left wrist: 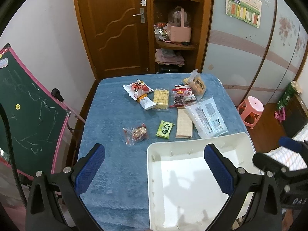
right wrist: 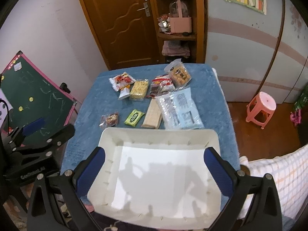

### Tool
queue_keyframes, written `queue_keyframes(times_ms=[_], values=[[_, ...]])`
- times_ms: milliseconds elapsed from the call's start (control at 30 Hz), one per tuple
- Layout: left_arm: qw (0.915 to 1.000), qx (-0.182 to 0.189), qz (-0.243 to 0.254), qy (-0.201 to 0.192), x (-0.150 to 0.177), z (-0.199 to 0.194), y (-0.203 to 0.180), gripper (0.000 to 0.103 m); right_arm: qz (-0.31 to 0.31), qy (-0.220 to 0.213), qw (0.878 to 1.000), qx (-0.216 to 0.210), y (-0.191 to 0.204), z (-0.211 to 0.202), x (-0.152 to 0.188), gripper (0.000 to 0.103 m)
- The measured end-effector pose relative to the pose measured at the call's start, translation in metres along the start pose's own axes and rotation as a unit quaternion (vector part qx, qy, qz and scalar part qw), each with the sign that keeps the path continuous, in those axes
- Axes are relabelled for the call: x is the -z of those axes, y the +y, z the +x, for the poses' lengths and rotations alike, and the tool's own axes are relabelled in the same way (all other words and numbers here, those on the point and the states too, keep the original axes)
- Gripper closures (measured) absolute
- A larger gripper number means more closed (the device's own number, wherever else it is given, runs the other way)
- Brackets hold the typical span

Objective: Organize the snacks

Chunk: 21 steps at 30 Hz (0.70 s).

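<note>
Jaws wide on both grippers, left (left wrist: 154, 169) & right (right wrist: 154, 169), empty, over near bin (right wrist: 157, 134) w/ snacks (right wrist: 134, 117) waiting beyond.

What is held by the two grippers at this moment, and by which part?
Nothing is held. The left gripper and right gripper are both open above the white bin, their fingers touching no snack.
</note>
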<state>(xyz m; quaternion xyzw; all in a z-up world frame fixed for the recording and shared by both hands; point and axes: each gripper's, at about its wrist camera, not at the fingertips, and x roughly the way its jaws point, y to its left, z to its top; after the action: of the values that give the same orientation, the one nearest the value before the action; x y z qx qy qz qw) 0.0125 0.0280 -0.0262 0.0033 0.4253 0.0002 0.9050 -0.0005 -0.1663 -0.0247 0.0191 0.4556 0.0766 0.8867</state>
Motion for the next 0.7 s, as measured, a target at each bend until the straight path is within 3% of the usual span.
queue_keyframes(times_ms=[167,467,600,700], values=[[0.9999,-0.003,0.017,-0.002,-0.012,0.005,0.007,0.001,-0.020,-0.013,0.999,0.036,-0.005,0.006,-0.032,0.000],[0.9985,-0.031,0.025,-0.037,-0.068,0.022,0.034,0.004,-0.064,-0.059,0.992,0.090,-0.023,0.026,-0.088,0.000],[0.9986,-0.040,0.022,-0.026,-0.092,0.048,0.051,0.004,-0.025,-0.010,0.999,0.026,-0.049,0.060,-0.112,0.003],[0.9997,-0.014,0.013,0.016,-0.099,0.077,0.064,0.004,-0.039,0.031,0.998,0.032,-0.055,0.098,-0.120,0.009]])
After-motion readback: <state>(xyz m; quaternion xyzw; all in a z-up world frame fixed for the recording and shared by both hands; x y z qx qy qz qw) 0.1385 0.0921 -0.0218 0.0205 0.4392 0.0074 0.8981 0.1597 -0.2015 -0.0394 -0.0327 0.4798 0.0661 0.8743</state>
